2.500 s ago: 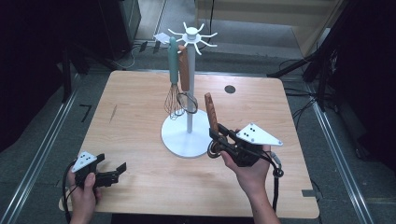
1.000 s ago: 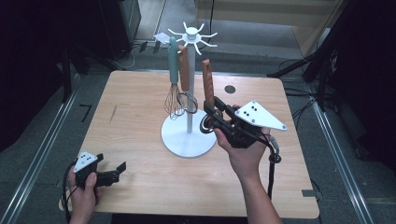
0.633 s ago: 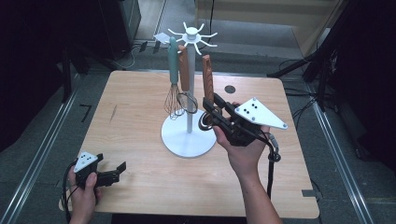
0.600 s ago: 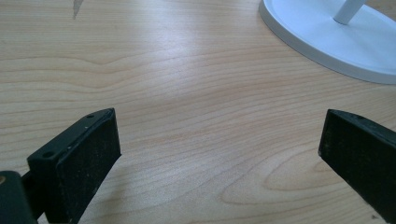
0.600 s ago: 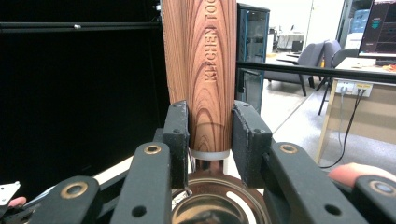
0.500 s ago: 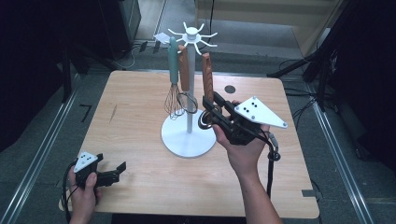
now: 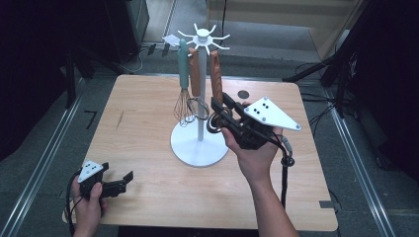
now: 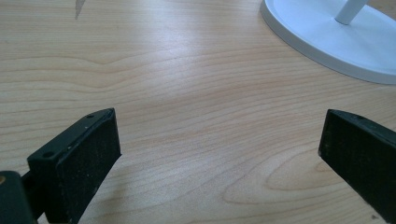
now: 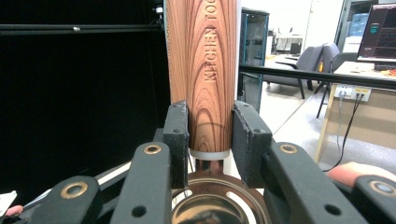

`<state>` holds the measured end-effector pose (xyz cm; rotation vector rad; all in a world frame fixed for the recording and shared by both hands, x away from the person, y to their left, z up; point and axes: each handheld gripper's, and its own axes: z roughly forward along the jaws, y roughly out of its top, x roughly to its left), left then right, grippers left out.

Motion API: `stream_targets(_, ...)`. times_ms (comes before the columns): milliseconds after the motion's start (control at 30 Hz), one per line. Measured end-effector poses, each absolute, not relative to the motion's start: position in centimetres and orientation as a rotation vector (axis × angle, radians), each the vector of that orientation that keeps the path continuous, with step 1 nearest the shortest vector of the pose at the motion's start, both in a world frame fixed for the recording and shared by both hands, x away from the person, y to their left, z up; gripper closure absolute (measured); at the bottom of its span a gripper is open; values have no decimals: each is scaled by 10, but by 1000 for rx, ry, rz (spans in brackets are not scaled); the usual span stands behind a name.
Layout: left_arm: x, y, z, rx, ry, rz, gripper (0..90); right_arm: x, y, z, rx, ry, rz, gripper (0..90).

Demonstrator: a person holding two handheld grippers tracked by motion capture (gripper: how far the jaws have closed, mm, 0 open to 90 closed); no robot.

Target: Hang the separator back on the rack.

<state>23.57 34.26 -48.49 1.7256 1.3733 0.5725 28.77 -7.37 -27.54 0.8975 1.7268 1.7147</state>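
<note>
My right gripper (image 7: 221,112) is shut on the lower end of a wooden-handled utensil (image 7: 215,73), held upright with its handle top just under the hooks of the white rack (image 7: 202,36). In the right gripper view both pads clamp the wooden handle (image 9: 205,70) just above its copper-coloured head (image 9: 212,205). A teal-handled whisk (image 7: 184,74) and another wooden-handled utensil (image 7: 195,74) hang from the rack. My left gripper (image 7: 123,181) rests open near the table's front left corner; in its own view the left gripper (image 8: 219,154) has bare table between its jaws.
The rack's round white base (image 7: 200,146) stands mid-table and shows ahead as the rack base (image 8: 327,42). A small dark disc (image 7: 242,94) lies on the wooden table (image 7: 143,108) behind my right hand. Dark floor and cables surround the table.
My right gripper lifted the wooden-handled utensil from beside the rack's base up toward the hooks, then moved little over the last half second. The left gripper stayed put.
</note>
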Motion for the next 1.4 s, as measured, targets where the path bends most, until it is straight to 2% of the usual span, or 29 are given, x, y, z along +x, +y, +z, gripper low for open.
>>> stream_targets(867, 236, 343, -485, 1726, 1376, 573, 0, 296, -64, -279, 922, 1740, 1673, 701)
stream_targets(900, 236, 343, -485, 1727, 1375, 573, 0, 296, -65, -280, 912, 1739, 1682, 677)
stream_targets(967, 236, 343, -485, 1729, 1374, 573, 0, 296, -64, -280, 904, 1749, 1694, 557)
stream_targets(1233, 236, 342, -485, 1730, 1375, 577, 0, 291, -67, -287, 892, 1772, 1634, 322)
stream_targets(1400, 236, 342, -485, 1730, 1375, 577, 0, 291, -71, -298, 903, 1785, 1608, 247)
